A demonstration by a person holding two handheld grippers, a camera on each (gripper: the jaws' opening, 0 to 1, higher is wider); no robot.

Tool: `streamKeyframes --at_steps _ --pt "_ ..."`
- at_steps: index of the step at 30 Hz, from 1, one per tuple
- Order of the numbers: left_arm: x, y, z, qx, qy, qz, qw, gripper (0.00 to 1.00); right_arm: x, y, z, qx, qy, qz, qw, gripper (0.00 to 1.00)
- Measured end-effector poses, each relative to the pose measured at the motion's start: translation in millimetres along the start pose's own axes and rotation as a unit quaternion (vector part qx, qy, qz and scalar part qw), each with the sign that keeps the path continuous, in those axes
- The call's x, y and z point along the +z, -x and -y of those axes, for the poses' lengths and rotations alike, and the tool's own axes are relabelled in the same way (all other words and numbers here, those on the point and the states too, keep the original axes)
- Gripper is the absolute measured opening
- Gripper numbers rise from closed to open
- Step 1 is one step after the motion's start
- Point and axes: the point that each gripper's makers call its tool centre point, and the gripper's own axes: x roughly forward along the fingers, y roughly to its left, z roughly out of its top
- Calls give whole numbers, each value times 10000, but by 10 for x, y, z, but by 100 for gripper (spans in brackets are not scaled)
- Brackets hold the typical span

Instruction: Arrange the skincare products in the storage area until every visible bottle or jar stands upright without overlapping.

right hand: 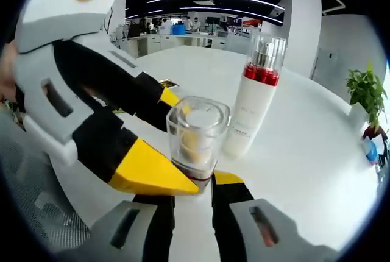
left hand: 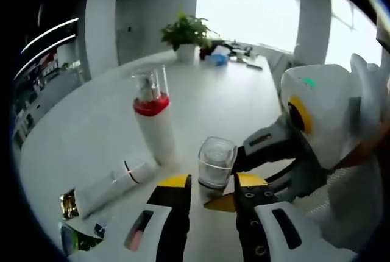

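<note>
While the small clear plastic jar (left hand: 216, 163) stands upright on the white surface (left hand: 219, 100), left gripper (left hand: 211, 190) fingers bracket it narrowly; right gripper (right hand: 192, 184) likewise, contact uncertain. Judged rigid, light, slippery: take hold low on the body.

clear jar (left hand: 216, 163): see-through walls, pale inner cup, standing upright on the white table, right between two pairs of jaws; in the right gripper view (right hand: 196, 140) a dark red band shows at its base
pump bottle (left hand: 153, 119): tall white body, red collar, clear cap, upright just behind the jar (right hand: 254, 100)
tube (left hand: 106, 187): white, gold end, dark ring, lying flat beside the bottle
</note>
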Motion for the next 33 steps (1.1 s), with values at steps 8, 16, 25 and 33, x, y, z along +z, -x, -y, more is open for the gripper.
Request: streamKeyframes --at_steps 8,16,25,33 --pt "-48 62 -137 200 284 -18 9994 37 13 -41 138 -61 -23 -4 10000 22" --pt "-134 156 -238 362 546 -29 9978 46 54 -125 322 -101 -23 -8 9999 22" --pt "-216 235 -257 380 697 -84 9968 55 127 -246 433 -86 3 -14 10000 22" --pt "-263 251 -249 328 750 -134 9966 62 144 -281 447 -41 59 -29 10000 22"
